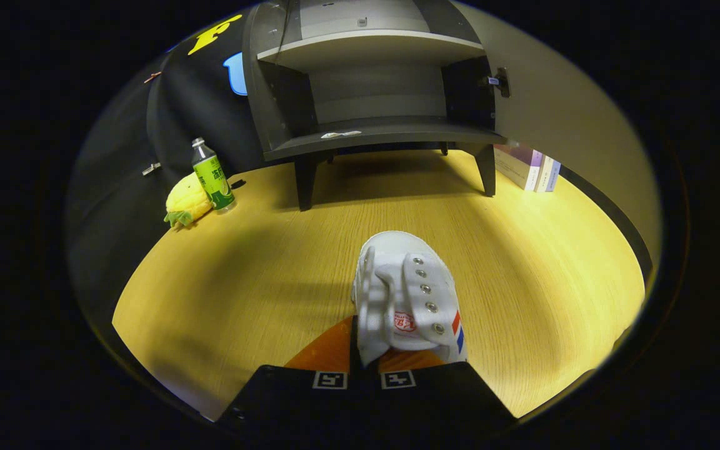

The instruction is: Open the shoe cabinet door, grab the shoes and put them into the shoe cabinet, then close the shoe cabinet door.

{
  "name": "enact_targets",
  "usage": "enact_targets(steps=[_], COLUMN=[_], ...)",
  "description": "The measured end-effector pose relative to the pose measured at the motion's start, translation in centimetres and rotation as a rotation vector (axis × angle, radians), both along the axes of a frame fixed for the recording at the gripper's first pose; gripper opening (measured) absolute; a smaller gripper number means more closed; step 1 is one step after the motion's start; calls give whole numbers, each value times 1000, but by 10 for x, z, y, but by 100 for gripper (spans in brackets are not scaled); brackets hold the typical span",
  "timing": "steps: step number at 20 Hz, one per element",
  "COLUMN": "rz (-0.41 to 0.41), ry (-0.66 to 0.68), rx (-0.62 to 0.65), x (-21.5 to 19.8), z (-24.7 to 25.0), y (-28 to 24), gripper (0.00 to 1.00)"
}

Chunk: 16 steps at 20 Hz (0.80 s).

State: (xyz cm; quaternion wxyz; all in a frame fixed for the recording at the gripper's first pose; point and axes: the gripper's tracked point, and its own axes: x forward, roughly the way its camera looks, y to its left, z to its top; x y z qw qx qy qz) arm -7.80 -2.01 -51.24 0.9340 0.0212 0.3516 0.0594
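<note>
Gripper view: fisheye camera riding on the tongs (363, 350), looking forward and downward along them over the worktop (241, 281). A shoe (407, 300) lies very near the lens (pressed between both fingers); the open cabinet (372, 94) stands well beyond, facing the camera.
</note>
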Motion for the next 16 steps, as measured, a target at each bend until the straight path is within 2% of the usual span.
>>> enact_targets(steps=[5, 9, 12, 16], rz=[14, 16, 10, 20], ry=[28, 50, 17, -101], rx=[-22, -33, -60, -62], x=[-2, -3, -1, 14], z=[4, 29, 76, 170], y=[-1, -10, -16, -11], gripper=[5, 5, 5, 5])
